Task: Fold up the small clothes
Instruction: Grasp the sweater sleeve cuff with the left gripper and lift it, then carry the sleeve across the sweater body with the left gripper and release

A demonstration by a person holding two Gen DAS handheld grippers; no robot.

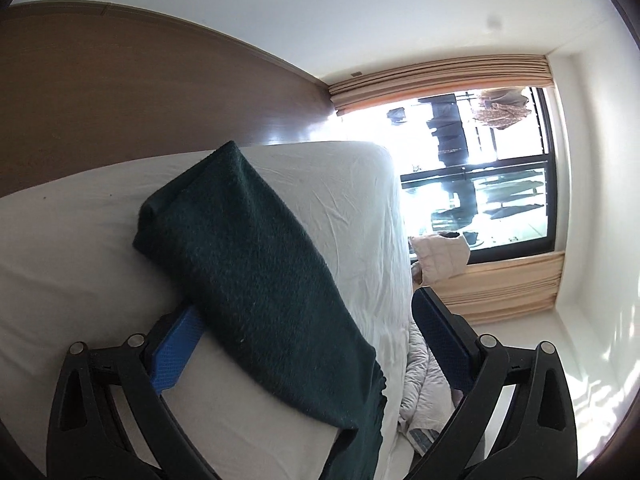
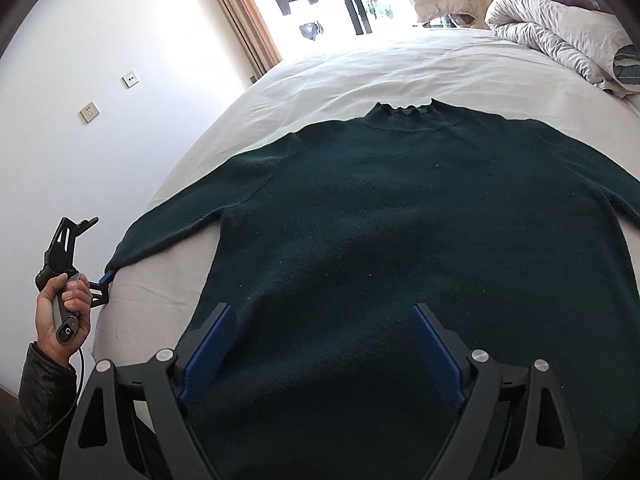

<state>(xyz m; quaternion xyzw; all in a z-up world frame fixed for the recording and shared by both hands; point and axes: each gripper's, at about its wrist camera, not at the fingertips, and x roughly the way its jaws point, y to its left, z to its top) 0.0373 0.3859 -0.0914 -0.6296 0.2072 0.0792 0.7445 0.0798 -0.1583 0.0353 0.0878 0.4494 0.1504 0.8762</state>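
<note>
Dark green sweater is lying flat on the bed, nothing folded yet. Left gripper is sitting wide open around the sleeve, right gripper is hovering open above the hem, holding nothing.

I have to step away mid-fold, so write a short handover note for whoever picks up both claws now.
Left claw: open, straddling the sweater's left sleeve at the bed edge; not clamped.
Right claw: open, over the sweater's hem, holding nothing.
Sweater lies flat, collar away from you, sleeves spread.
Done: laid out.
Left: every fold; probably left sleeve across first.
</note>
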